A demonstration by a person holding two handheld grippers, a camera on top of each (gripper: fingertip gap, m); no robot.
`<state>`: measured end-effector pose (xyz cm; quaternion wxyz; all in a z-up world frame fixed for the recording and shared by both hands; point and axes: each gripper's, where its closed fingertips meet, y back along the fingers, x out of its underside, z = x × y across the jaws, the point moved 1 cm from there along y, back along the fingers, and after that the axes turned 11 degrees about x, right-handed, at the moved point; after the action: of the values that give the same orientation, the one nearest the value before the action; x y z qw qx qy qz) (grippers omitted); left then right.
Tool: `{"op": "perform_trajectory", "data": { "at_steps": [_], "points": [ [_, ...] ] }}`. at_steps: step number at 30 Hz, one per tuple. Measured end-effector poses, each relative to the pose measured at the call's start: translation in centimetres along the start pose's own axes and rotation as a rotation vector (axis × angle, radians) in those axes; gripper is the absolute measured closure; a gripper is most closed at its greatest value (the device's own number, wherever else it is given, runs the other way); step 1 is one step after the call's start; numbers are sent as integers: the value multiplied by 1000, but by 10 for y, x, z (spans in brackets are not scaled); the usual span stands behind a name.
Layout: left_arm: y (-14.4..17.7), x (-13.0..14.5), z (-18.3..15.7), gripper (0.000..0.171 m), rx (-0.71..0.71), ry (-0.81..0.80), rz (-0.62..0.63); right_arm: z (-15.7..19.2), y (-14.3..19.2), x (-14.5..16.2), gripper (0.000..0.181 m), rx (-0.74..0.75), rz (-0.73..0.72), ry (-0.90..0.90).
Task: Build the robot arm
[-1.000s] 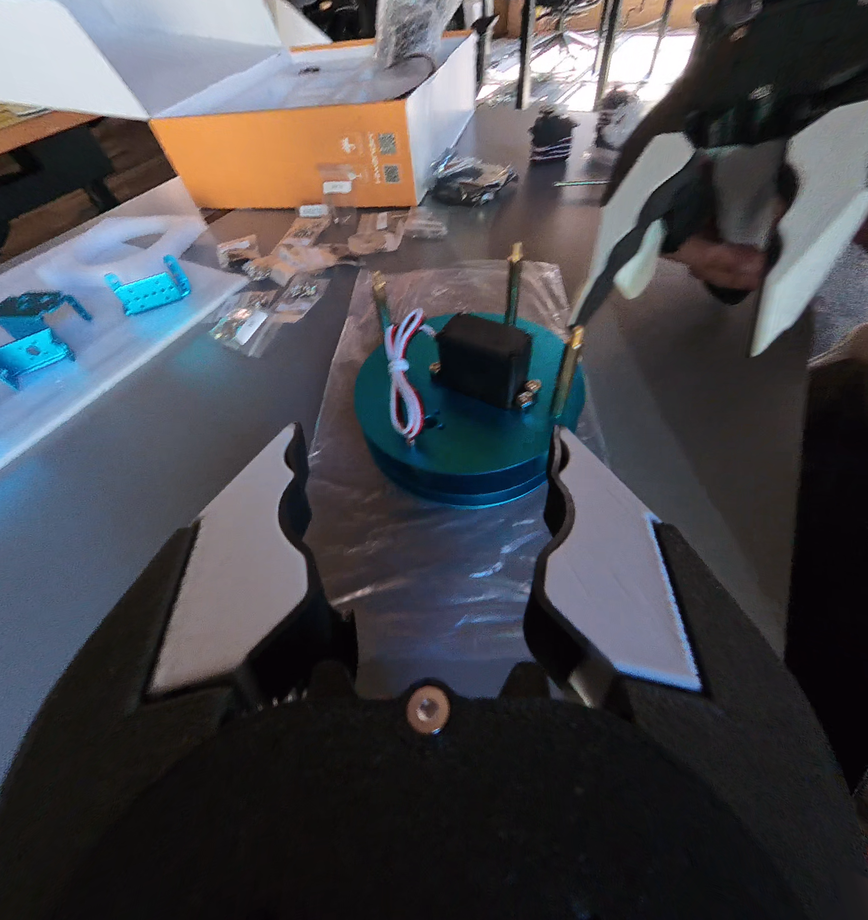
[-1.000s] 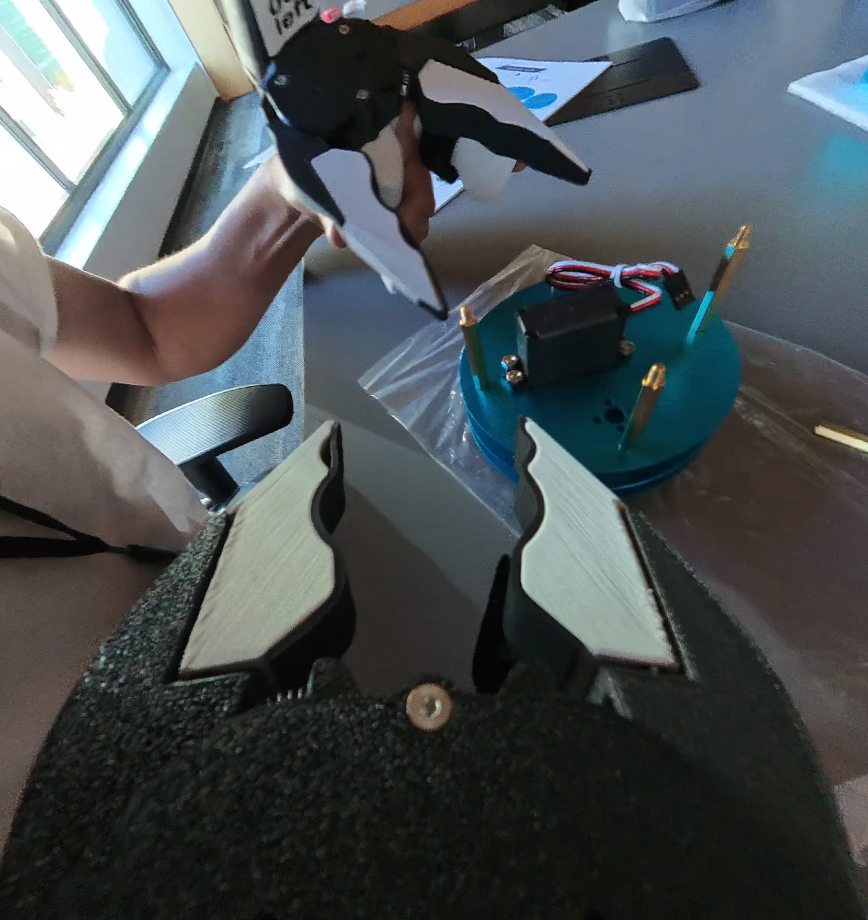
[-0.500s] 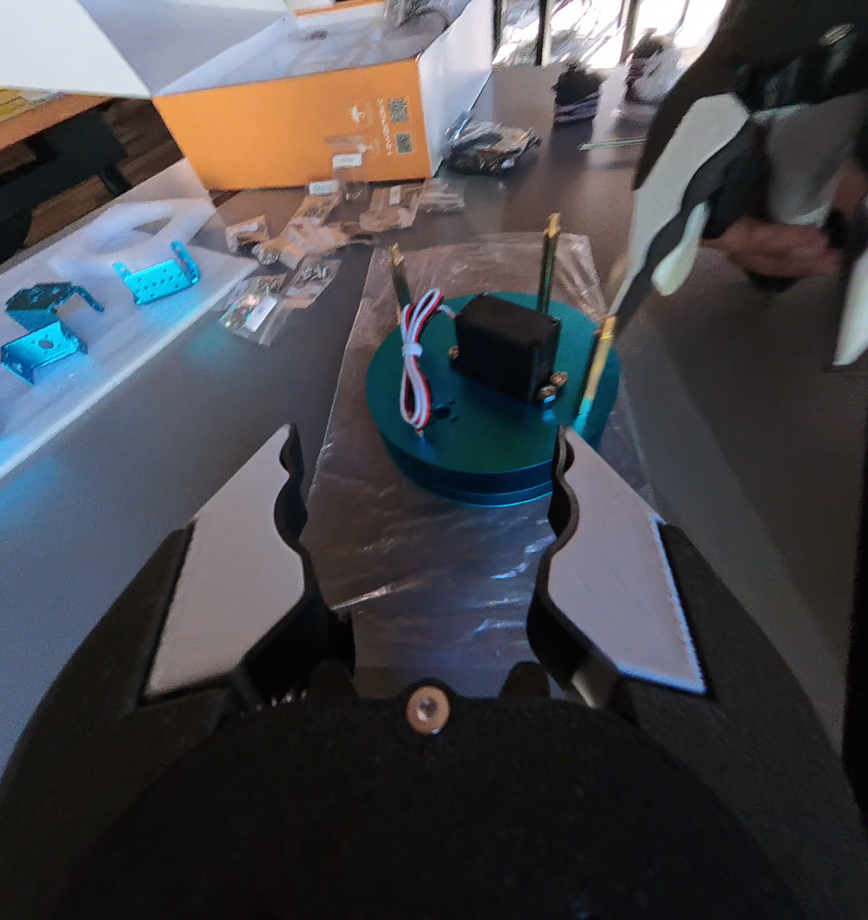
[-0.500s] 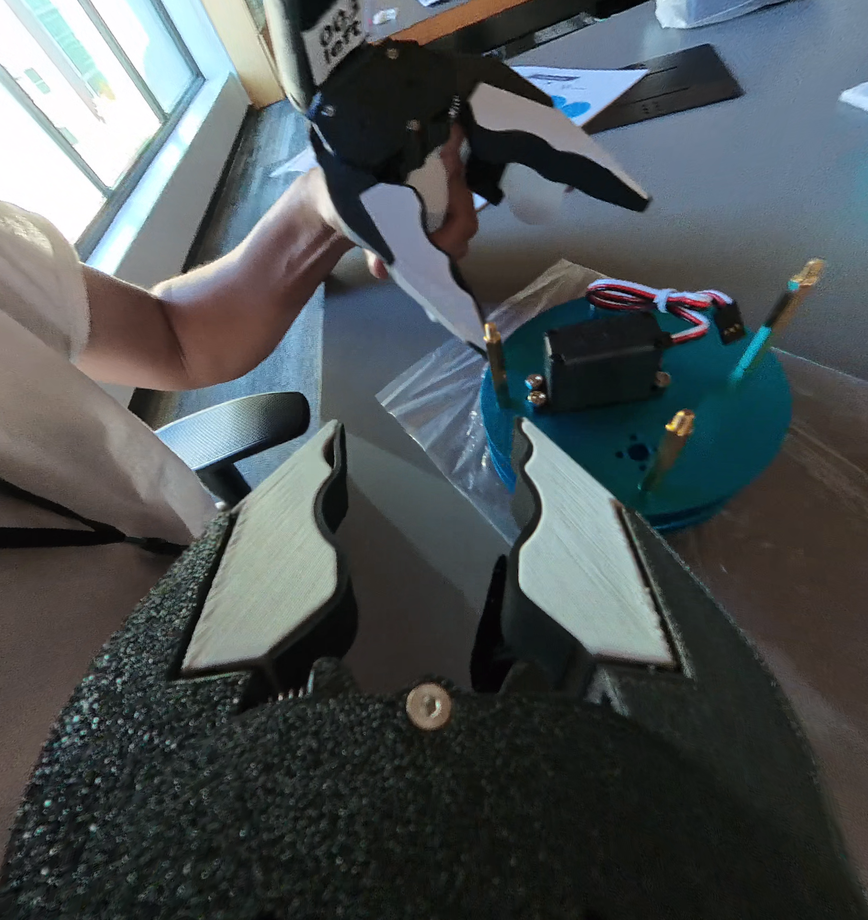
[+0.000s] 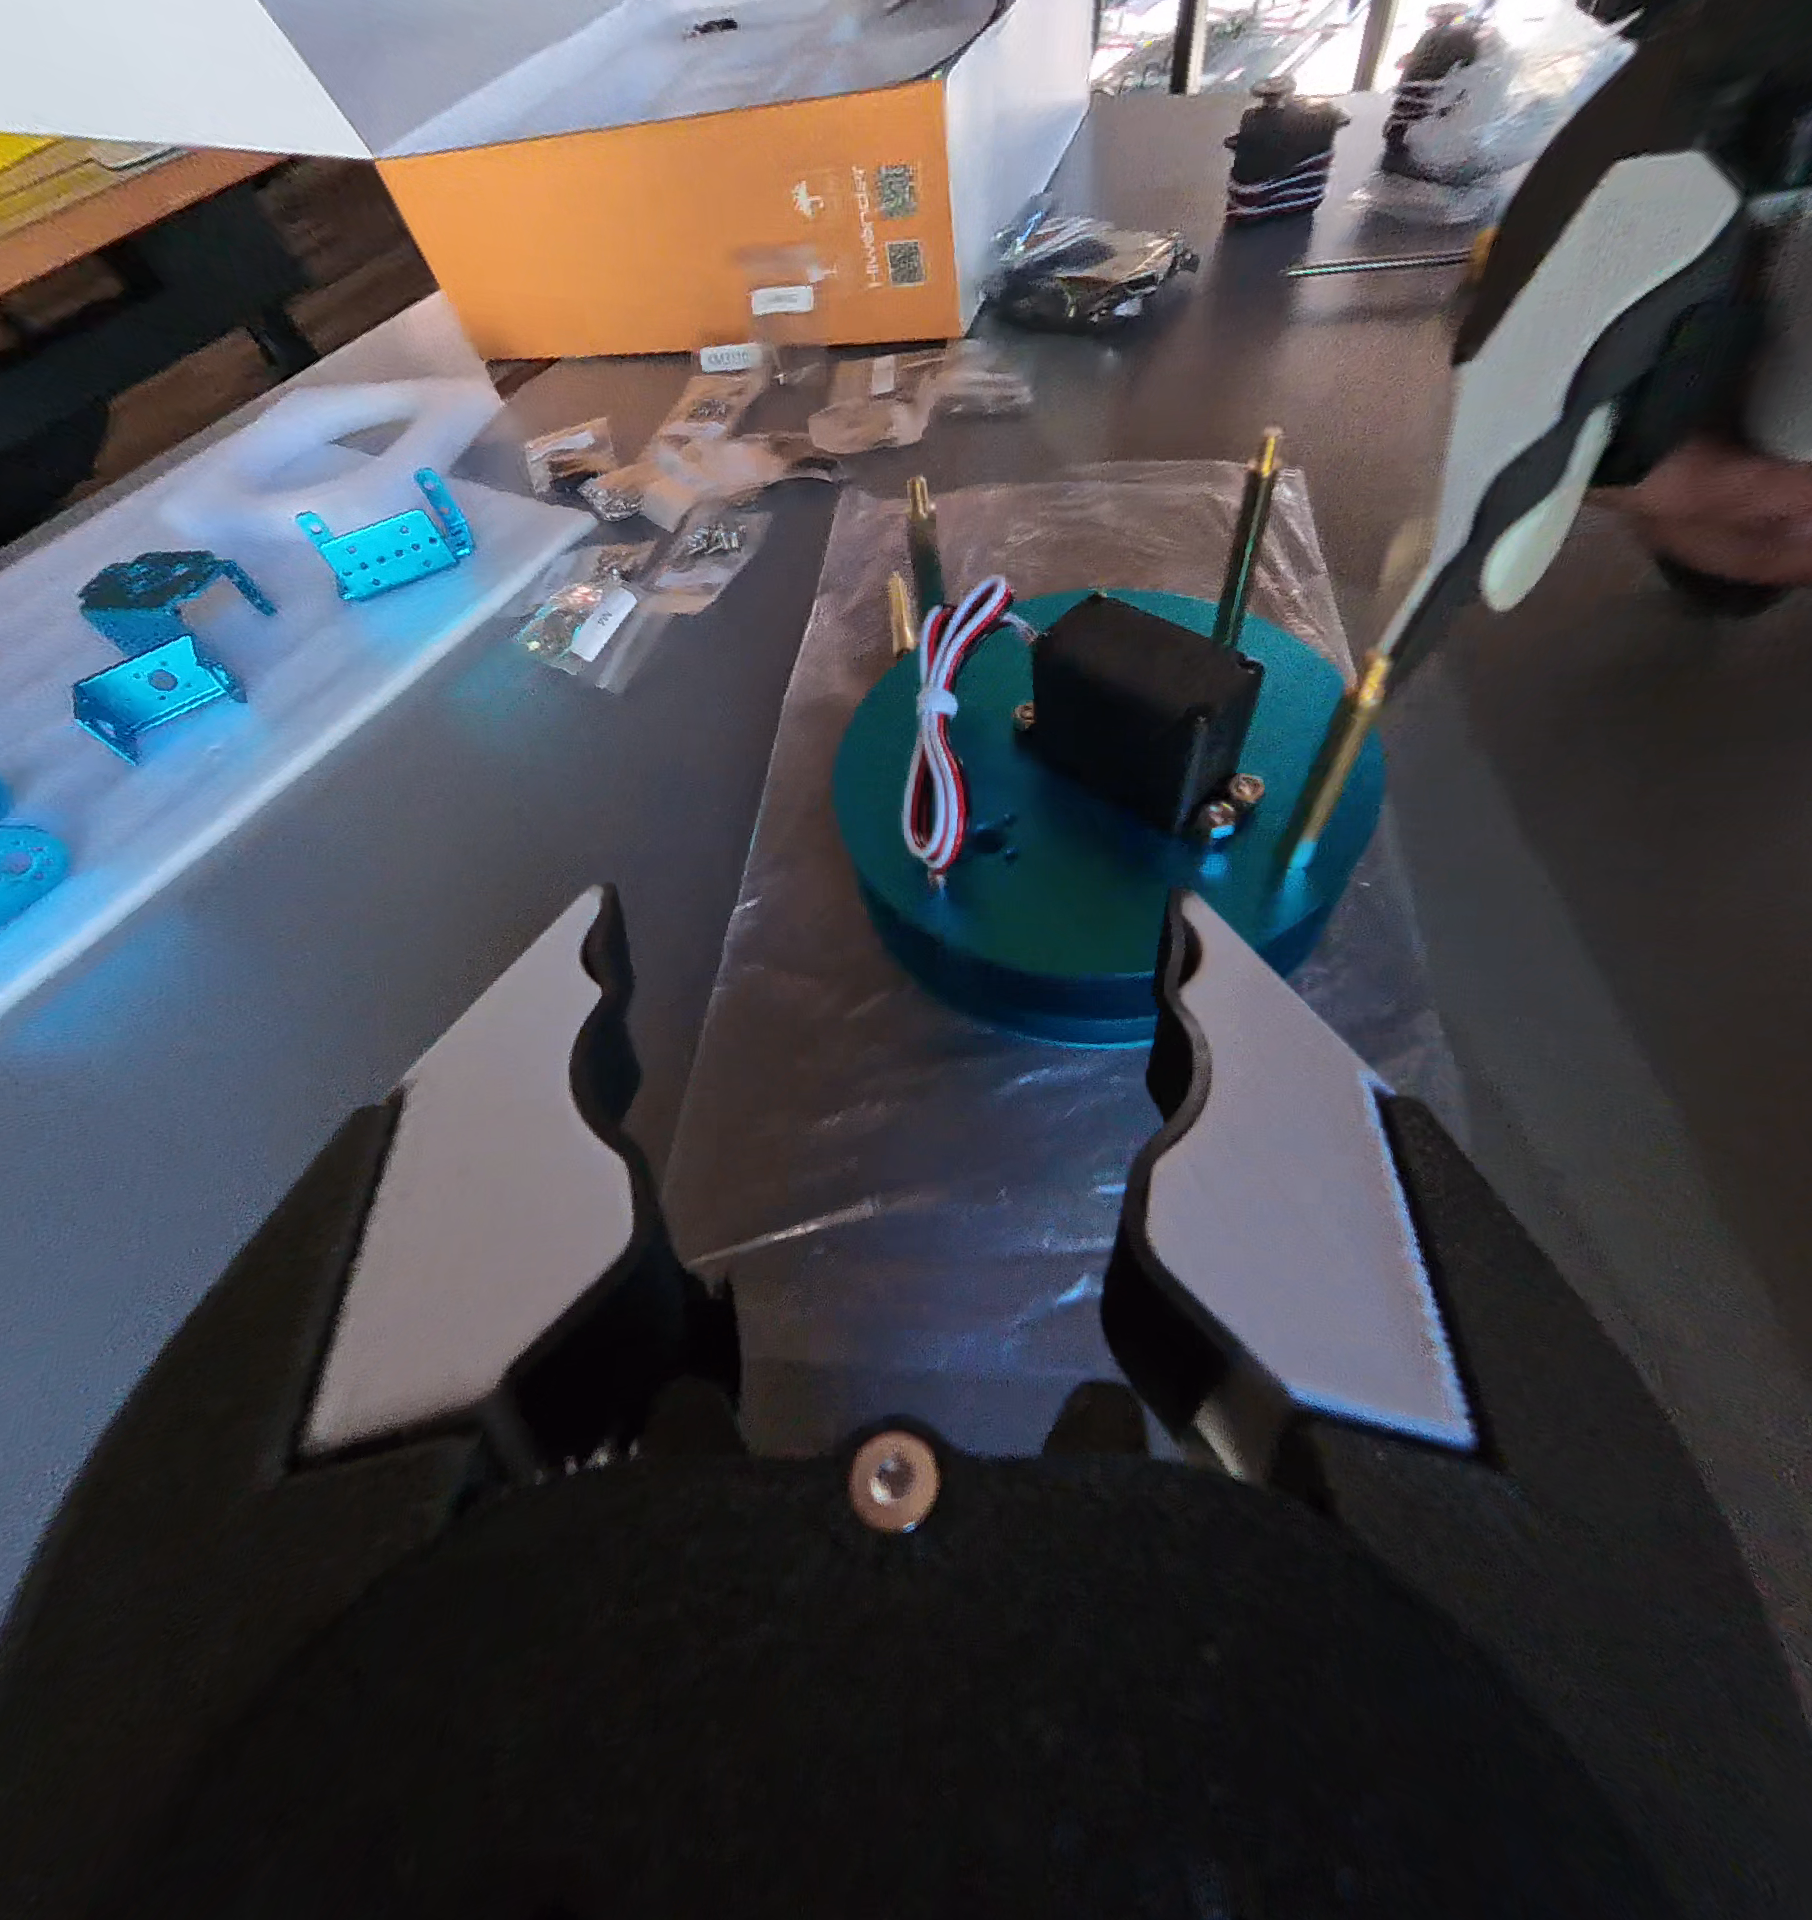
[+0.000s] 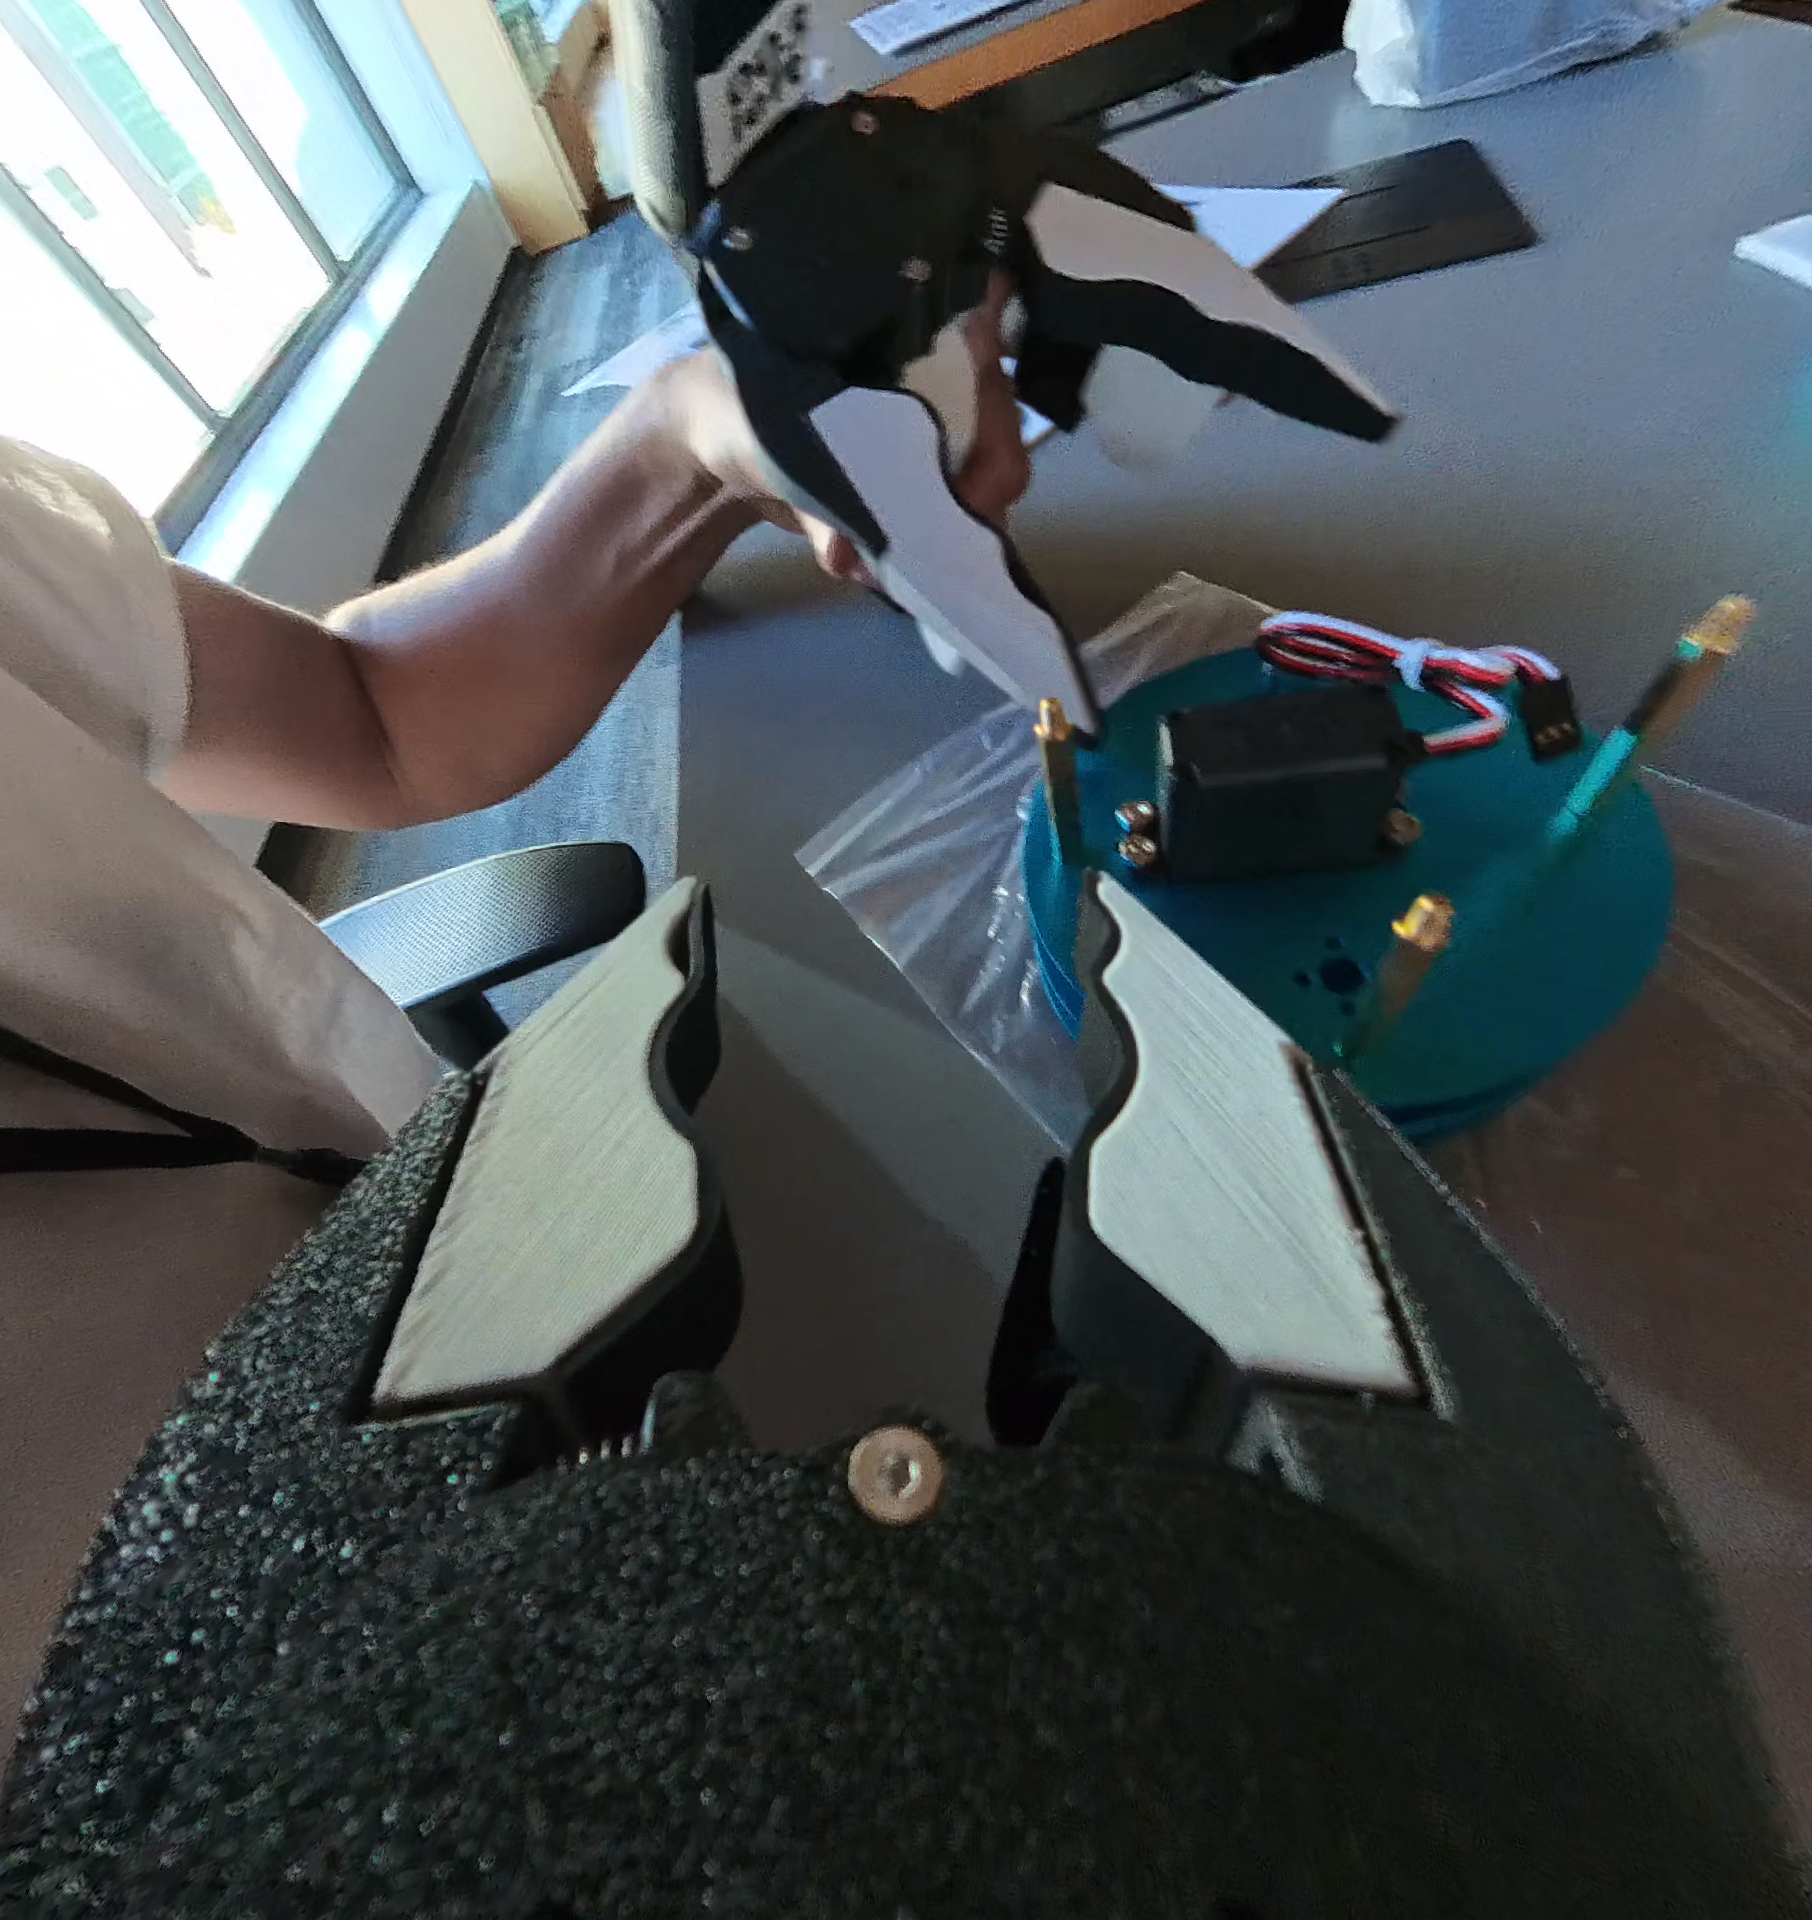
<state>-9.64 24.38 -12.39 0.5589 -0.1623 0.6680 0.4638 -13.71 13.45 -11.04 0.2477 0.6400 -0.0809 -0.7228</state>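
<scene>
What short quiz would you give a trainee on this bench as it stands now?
1. True or false: the black servo stands on the teal round base.
2. What lies directly under the teal round base? A) a wooden tray B) a clear plastic bag C) a folded cloth
3. Fill in: the left gripper and the right gripper both have their jaws ____, with nothing held between them.

Key: 1 true; 2 B; 3 open.
</scene>
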Motion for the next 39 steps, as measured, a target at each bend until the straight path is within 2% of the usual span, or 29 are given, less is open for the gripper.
{"op": "perform_trajectory", "data": {
  "at_steps": [3, 8, 11, 13, 14, 15, 16, 19, 23, 25, 27, 30, 32, 33, 35, 39],
  "points": [
    [1, -9, -16, 71, 66, -6, -43, -9, -2, 2, 105, 52, 10, 26],
    [-26, -30, -43, 70, 162, -69, -57, 3, -27, -14, 104, -11, -15, 57],
    [-31, -24, -30, 66, 104, -85, -9, 9, -30, -14, 103, -37, -5, 44],
    [-20, -17, -20, 59, 92, -53, -14, 9, -21, -12, 102, -28, -14, 28],
    [-13, -12, -14, 58, 83, -20, -17, 10, -14, -10, 112, -35, -15, 22],
    [-5, -7, -7, 68, 59, 1, -23, 10, -7, -9, 115, -40, -27, 3],
    [2, -3, -4, 68, 51, 12, -29, 8, -1, -8, 111, -27, -37, -15],
    [8, -7, -15, 68, 114, 27, -67, 0, 4, -4, 104, 43, -32, -4],
    [-14, -22, -42, 67, 187, -53, -59, 4, -16, -9, 98, 49, -31, 43],
    [-27, -25, -47, 68, 196, -72, -44, 7, -28, -12, 98, 52, -36, 62],
    [-34, -21, -40, 68, 148, -90, 0, 13, -37, -13, 98, 32, -30, 45],
    [-22, -14, -22, 59, 101, -61, 4, 15, -29, -11, 98, 42, -34, 47],
    [-9, -6, -13, 59, 93, -15, -6, 15, -16, -9, 113, 28, -55, 44],
    [-2, -4, -11, 65, 85, -13, -16, 15, -11, -9, 108, 23, -61, 23],
    [4, -3, -12, 65, 90, -9, -27, 11, -7, -6, 104, 36, -46, 4],
    [-9, -16, -31, 65, 173, -44, -40, 10, -25, -10, 98, 56, -29, 70]
  ]
}}
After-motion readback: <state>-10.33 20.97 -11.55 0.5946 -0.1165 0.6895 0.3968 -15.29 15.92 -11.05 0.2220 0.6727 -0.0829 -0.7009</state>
